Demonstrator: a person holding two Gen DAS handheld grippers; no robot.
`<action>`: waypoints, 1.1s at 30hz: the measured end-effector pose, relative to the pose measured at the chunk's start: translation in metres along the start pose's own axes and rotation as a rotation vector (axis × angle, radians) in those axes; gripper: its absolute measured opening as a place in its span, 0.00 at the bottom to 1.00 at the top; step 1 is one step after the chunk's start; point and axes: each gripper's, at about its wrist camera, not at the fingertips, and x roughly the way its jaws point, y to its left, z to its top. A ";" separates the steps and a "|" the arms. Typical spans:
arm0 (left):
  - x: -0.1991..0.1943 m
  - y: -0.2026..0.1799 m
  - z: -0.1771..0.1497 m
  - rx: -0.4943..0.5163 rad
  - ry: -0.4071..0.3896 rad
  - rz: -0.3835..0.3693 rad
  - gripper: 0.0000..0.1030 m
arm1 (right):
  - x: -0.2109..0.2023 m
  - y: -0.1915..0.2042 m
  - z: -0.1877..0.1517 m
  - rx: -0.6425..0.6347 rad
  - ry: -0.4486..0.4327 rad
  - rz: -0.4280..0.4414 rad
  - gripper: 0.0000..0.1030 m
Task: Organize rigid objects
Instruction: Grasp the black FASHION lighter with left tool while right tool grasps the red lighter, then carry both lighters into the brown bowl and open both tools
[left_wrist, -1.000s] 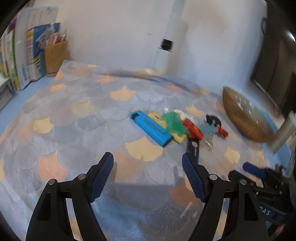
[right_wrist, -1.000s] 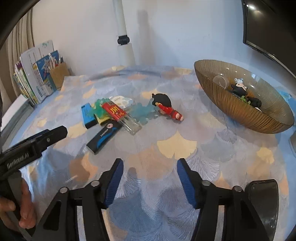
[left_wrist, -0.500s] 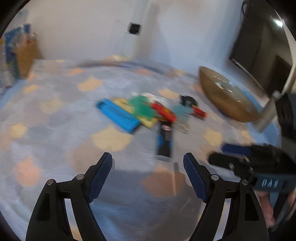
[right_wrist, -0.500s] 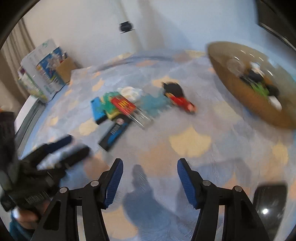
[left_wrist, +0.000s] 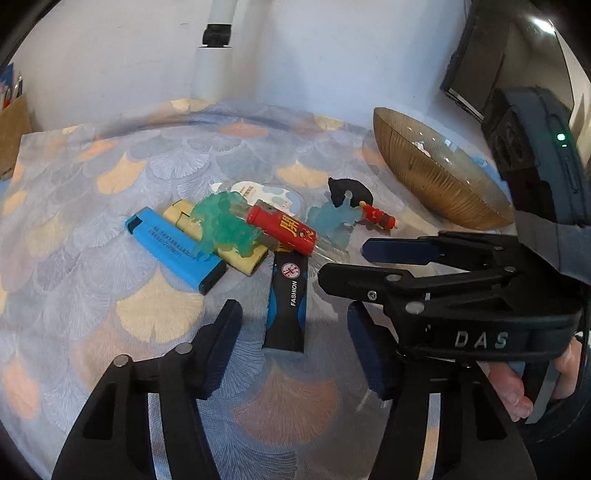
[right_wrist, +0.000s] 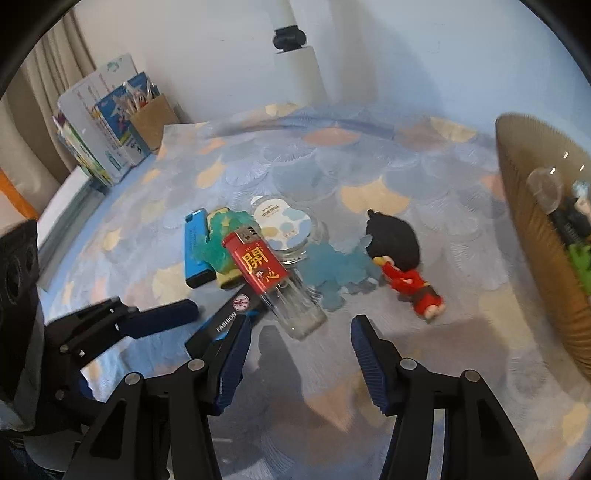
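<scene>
On a scallop-patterned cloth (left_wrist: 110, 295) lies a pile: a blue lighter (left_wrist: 173, 251), a yellow lighter (left_wrist: 236, 254), a green translucent toy (left_wrist: 221, 225), a red lighter (left_wrist: 282, 229) and a black "FASHION" lighter (left_wrist: 288, 306). A doll in red (right_wrist: 402, 258) lies to the right of them. My left gripper (left_wrist: 293, 308) hovers over the black lighter. Its jaws are closing, the lighter is framed between them, and the pads stand apart from it. My right gripper (right_wrist: 301, 325) is just short of the red lighter's clear end (right_wrist: 299, 314), its jaws narrowing slightly on nothing.
A ribbed amber bowl (left_wrist: 436, 177) with small toys inside stands at the right. A round white packet (left_wrist: 273, 194) and a pale blue translucent figure (left_wrist: 332, 221) lie in the pile. Books (right_wrist: 103, 122) and a cardboard pen holder (right_wrist: 151, 118) stand back left. A hand (left_wrist: 517, 384) holds the right gripper.
Both grippers have closed in on the pile. The left jaws have narrowed and now frame the black lighter. The right gripper now crowds the right side of the left wrist view.
</scene>
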 end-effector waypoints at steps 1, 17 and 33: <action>0.000 0.001 0.000 -0.007 -0.003 -0.001 0.53 | 0.000 -0.002 0.001 0.008 -0.002 0.019 0.54; -0.020 0.010 -0.018 -0.049 -0.003 0.009 0.18 | 0.001 0.021 -0.006 -0.003 0.007 -0.038 0.21; -0.048 0.006 -0.053 -0.075 0.012 0.006 0.38 | -0.062 0.045 -0.113 -0.095 0.108 -0.063 0.33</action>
